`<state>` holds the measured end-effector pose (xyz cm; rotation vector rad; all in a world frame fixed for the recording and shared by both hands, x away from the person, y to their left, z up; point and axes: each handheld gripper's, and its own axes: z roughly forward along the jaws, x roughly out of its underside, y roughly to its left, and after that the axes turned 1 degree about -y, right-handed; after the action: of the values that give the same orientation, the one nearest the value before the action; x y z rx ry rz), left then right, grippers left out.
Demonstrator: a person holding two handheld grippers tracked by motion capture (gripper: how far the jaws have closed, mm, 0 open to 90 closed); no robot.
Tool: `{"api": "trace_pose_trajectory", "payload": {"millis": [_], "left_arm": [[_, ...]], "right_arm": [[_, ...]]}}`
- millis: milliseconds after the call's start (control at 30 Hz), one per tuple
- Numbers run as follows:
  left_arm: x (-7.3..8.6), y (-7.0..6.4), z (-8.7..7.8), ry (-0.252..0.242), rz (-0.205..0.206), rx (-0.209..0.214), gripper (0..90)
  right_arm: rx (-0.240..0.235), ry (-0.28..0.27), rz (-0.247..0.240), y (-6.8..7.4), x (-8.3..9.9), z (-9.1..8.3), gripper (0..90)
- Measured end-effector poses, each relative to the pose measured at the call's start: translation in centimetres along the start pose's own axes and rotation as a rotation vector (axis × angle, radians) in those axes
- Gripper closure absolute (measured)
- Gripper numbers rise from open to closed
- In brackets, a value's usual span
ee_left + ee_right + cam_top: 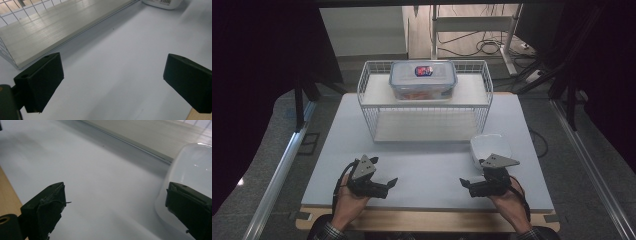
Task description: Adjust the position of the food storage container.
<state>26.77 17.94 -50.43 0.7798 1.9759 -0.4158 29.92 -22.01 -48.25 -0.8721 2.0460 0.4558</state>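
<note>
The white glossy plastic bowl (490, 148), turned upside down by the look of it, sits on the pale grey table top (422, 165) at the right, just in front of the right front corner of the white wire rack (424, 100). In your right gripper view the bowl (192, 170) bulges in beside the far jaw, very close; contact can't be told.

Your right gripper (463, 183) rests low at the near edge of the table, just in front of the bowl, jaws pointing left toward the middle. They're spread wide, nothing between them (113, 207).

Your left gripper (393, 182) mirrors it at the near left, jaws pointing right, also spread wide with bare table between (112, 82). The two grippers face each other, well apart.

In your left gripper view, the rack's pale wooden bottom board (57, 27) runs across the upper left, and the bowl's edge (162, 3) shows at the top.

On the rack's top shelf stands a clear rectangular plastic container (423, 79) with a snap lid and a red-blue label, roughly centred.
</note>
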Motion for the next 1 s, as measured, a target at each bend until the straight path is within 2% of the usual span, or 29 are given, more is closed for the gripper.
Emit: {"api": "trace_pose_trajectory", "payload": {"millis": [100,133,267,333,467,500,533,567,600,667,700,733,767,900,1000], "left_arm": [[0.1,0.1,0.0,0.001,-0.004,0.000,2.7],[0.1,0.2,0.1,0.003,-0.008,0.001,2.7],[0.2,0.3,0.2,0.012,-0.016,0.000,2.7],[0.2,0.3,0.2,0.015,-0.018,0.001,2.7],[0.3,0.4,0.3,0.017,-0.022,0.003,2.7],[0.3,0.4,0.3,0.017,-0.022,0.003,2.7],[0.3,0.4,0.3,0.018,-0.026,0.005,2.7],[0.3,0.4,0.3,0.018,-0.026,0.005,2.7],[0.3,0.5,0.3,0.020,-0.030,0.006,2.7],[0.4,0.5,0.4,0.023,-0.034,0.008,2.8],[0.4,0.5,0.4,0.023,-0.034,0.008,2.8],[0.4,0.6,0.4,0.024,-0.036,0.008,2.8],[0.4,0.6,0.4,0.024,-0.036,0.008,2.8],[0.4,0.6,0.4,0.026,-0.039,0.010,3.0],[0.4,0.6,0.5,0.028,-0.041,0.010,3.1]], "right_arm": [[0.008,0.015,0.020,-0.3,-0.1,0.0,2.8],[0.001,0.042,0.021,-0.4,-0.3,0.0,1.1],[0.013,0.044,0.035,-0.6,-0.8,-0.4,1.1],[0.044,0.045,0.046,-0.9,-1.0,-0.7,4.6],[0.086,0.019,0.111,-2.8,-1.2,-1.7,23.6],[0.086,0.019,0.111,-2.8,-1.2,-1.7,23.6],[0.112,0.005,0.127,-3.8,-1.2,-2.2,33.6],[0.112,0.005,0.127,-3.8,-1.2,-2.2,33.6],[0.130,-0.003,0.157,-4.9,-1.1,-2.6,42.4],[0.137,-0.013,0.192,-5.8,-1.0,-3.0,52.0],[0.137,-0.013,0.192,-5.8,-1.0,-3.0,52.0],[0.150,-0.015,0.197,-6.7,-1.0,-3.3,62.0],[0.150,-0.015,0.197,-6.7,-1.0,-3.3,62.0],[0.213,-0.010,0.193,-8.7,-0.9,-3.7,86.7],[0.235,-0.011,0.197,-9.4,-0.9,-3.8,89.5]]}}
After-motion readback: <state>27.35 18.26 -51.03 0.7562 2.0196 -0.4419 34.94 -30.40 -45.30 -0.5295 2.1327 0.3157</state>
